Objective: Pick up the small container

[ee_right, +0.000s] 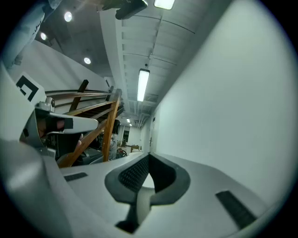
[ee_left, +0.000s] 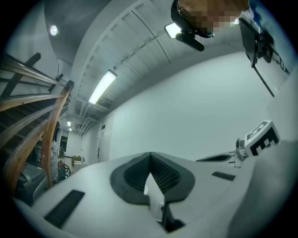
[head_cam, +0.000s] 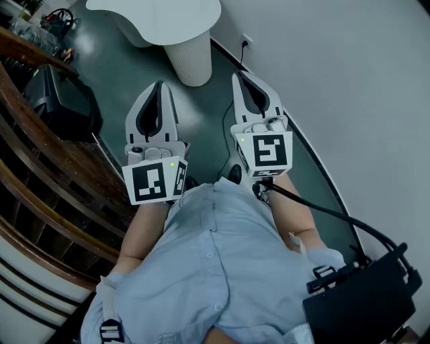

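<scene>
No small container shows in any view. A person in a light blue shirt [head_cam: 222, 269] holds both grippers close to the chest, pointing away over the dark floor. My left gripper [head_cam: 159, 86] is shut, its fingertips meeting with nothing between them; in the left gripper view the left gripper [ee_left: 150, 157] points at a bare white wall. My right gripper [head_cam: 239, 75] is likewise shut and empty. In the right gripper view the right gripper [ee_right: 149, 157] points along the wall towards a corridor.
A white table [head_cam: 161, 17] on a ribbed pedestal [head_cam: 190, 57] stands ahead. A wooden stair railing [head_cam: 40, 168] curves along the left, with a dark bag [head_cam: 64, 101] beside it. A white wall [head_cam: 349, 80] runs along the right. A black box [head_cam: 363, 302] hangs at the person's right side.
</scene>
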A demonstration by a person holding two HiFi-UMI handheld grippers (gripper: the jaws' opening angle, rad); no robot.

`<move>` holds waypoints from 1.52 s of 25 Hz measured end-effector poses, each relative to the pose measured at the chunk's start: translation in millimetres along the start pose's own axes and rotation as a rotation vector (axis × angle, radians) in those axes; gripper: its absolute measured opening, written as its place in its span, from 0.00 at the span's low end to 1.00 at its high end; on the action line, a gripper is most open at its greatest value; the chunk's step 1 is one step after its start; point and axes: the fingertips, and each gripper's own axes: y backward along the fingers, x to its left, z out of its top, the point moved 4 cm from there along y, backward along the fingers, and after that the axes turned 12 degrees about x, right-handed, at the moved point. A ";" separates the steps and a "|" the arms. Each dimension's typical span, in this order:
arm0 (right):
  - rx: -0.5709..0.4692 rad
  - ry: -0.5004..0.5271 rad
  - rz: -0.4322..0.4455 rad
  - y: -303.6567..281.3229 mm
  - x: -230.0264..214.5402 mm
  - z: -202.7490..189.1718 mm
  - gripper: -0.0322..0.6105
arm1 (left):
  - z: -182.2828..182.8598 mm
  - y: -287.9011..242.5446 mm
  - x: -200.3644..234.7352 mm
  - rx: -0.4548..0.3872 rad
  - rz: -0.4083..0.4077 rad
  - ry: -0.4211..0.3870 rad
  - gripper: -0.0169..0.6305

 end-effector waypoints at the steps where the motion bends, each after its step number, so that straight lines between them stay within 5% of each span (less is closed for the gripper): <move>1: -0.001 0.002 0.000 0.5 -3.8 -0.5 0.05 | 0.1 -1.8 -3.2 0.001 0.001 -0.001 0.02; 21: 0.043 -0.022 0.036 -21.5 -57.3 -32.2 0.05 | -26.4 -16.7 -20.5 0.077 0.120 0.020 0.03; 38: 0.043 -0.036 -0.071 -194.3 -23.3 5.9 0.05 | -44.0 -129.9 134.5 0.048 0.062 0.059 0.02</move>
